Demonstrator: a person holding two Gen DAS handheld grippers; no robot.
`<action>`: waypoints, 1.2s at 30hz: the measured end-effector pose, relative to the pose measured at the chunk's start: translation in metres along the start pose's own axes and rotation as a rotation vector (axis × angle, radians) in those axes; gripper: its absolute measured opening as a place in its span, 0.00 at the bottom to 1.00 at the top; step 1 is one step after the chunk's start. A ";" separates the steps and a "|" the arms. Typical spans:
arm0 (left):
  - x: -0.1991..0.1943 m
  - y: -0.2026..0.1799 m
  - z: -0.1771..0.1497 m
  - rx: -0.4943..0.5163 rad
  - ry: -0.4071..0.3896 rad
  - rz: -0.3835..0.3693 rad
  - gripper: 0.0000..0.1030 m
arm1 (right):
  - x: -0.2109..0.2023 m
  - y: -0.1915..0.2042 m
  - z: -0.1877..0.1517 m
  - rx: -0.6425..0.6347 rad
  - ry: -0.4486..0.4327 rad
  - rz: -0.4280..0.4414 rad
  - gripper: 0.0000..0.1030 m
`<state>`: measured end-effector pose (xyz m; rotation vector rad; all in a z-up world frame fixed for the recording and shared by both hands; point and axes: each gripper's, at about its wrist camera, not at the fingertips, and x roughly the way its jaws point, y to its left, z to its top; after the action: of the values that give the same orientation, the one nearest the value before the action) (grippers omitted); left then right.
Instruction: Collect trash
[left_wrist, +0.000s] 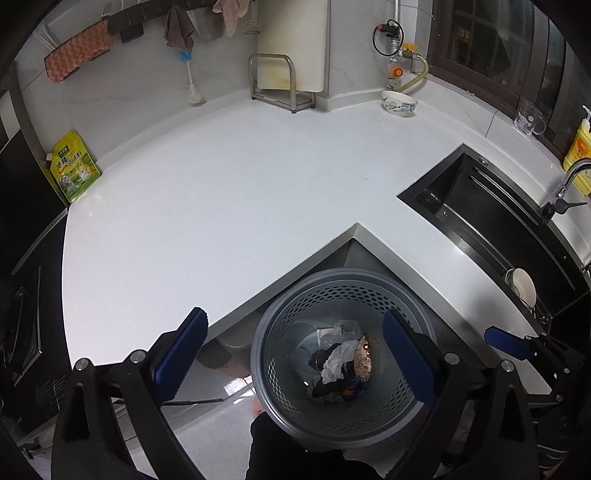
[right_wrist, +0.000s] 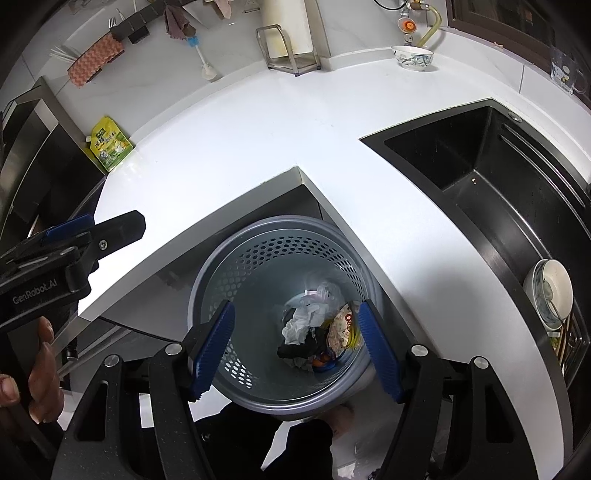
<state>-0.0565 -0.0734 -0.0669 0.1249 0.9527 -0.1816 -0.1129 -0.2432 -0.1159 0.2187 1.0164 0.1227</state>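
My left claw (left_wrist: 291, 360) wide open, empty, over bin (left_wrist: 343, 432); right claw (right_wrist: 297, 349) released too. Crumpled trash (left_wrist: 338, 363) inside. Bench (left_wrist: 221, 177) beyond.

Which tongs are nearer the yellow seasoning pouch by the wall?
Left. The left tongs sit on the yellow seasoning pouch's side; the right tongs hang over the bin.

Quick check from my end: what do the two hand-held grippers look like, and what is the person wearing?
Both the left hand-held gripper and right hand-held gripper have black frames with silver bolts and ribbed blue pads. The left one's side reads "GenRobot.AI". A dark sleeve shows below.
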 end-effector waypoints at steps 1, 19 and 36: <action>0.000 0.000 0.000 -0.001 0.001 0.001 0.92 | 0.000 0.000 0.000 0.000 0.000 -0.001 0.65; 0.000 -0.002 0.001 0.007 0.010 0.045 0.94 | -0.005 -0.002 0.000 -0.006 -0.014 -0.015 0.66; 0.001 -0.003 0.001 0.006 0.013 0.063 0.94 | -0.006 0.000 0.000 -0.009 -0.019 -0.017 0.66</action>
<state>-0.0559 -0.0765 -0.0670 0.1611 0.9599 -0.1260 -0.1157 -0.2442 -0.1109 0.2024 0.9990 0.1091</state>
